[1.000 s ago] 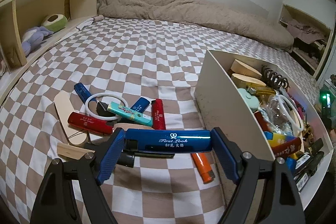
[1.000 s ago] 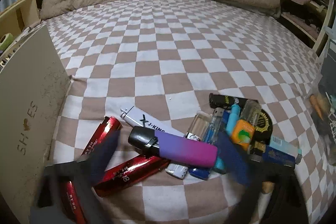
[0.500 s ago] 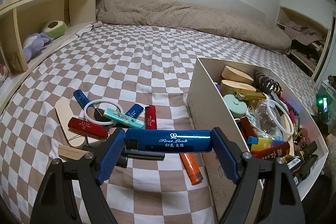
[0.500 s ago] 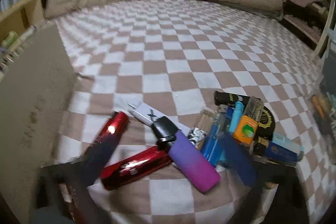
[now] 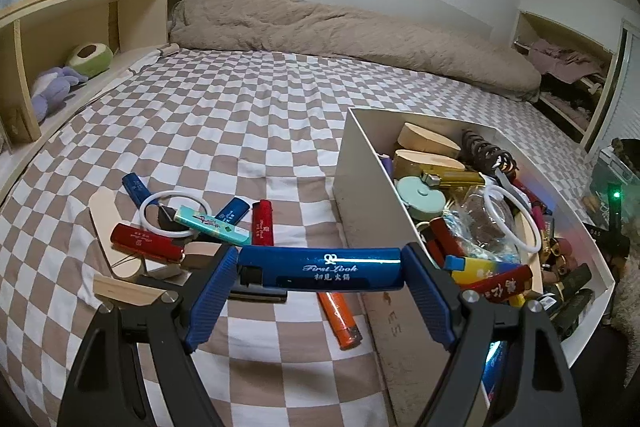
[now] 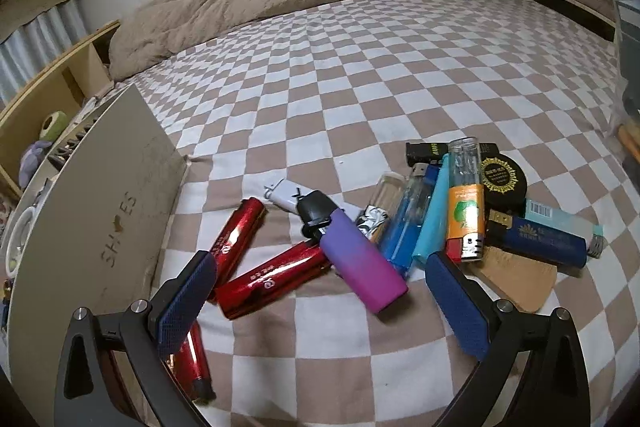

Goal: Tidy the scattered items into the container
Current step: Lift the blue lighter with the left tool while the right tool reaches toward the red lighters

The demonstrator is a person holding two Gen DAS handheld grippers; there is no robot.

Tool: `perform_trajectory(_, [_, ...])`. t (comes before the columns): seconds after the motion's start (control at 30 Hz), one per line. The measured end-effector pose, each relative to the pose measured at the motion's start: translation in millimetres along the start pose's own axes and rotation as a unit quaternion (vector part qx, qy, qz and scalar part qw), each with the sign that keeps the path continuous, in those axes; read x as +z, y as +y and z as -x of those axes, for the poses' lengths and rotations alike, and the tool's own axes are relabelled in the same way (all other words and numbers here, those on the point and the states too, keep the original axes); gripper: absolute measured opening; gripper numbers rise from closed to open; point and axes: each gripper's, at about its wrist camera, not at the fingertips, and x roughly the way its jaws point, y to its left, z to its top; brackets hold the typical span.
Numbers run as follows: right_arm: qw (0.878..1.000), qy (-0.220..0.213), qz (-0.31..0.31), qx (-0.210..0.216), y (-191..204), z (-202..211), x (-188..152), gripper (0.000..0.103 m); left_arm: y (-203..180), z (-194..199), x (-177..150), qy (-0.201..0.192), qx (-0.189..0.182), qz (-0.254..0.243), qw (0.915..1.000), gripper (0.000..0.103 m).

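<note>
Blue and glossy, the lighter (image 5: 320, 268) I hold in my left gripper (image 5: 320, 277) lies crosswise between the pads, its long axis running side to side, one end pressed against each pad; the gripper is closed on it end to end. It hangs just above the bed (image 5: 240, 115), right at the near left wall of the white box (image 5: 362, 195), whose near corner my right-hand finger cuts off. Much of what lies inside the box is piled up and hard to sort out. An orange lighter (image 5: 340, 319) on the bedspread is partly hidden behind the blue one. My right gripper (image 6: 320, 307) stands wide open with nothing between the pads, over the bed on the other side of the box. A purple vape (image 6: 352, 255) lies just ahead of it, its black tip pointing away toward the far edge of the bed, its long axis slanted. A red lighter (image 6: 276, 277) beside it is half covered by my left-hand finger, and another is cut off beneath it.
</note>
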Motion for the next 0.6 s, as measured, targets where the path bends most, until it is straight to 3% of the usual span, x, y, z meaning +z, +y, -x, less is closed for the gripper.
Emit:
perform_trajectory(0.13, [1.000, -0.008, 0.025, -0.008, 5, 1, 5, 0.103, -1, -1, -1, 0.001, -0.003, -0.001, 1.0000, 0.083])
perform_trajectory(0.3, [0.997, 0.024, 0.067, 0.014, 18, -15, 3, 0.103, -1, -2, -1, 0.001, -0.005, 0.000, 1.0000, 0.083])
perform_trajectory(0.4, [0.994, 0.032, 0.083, 0.061, 31, -11, -3, 0.103, -2, -1, -1, 0.000, -0.006, 0.000, 1.0000, 0.083])
perform_trajectory(0.6, [0.984, 0.060, 0.122, 0.113, 57, -8, -13, 0.103, -6, -1, -2, 0.003, -0.006, -0.007, 1.0000, 0.083])
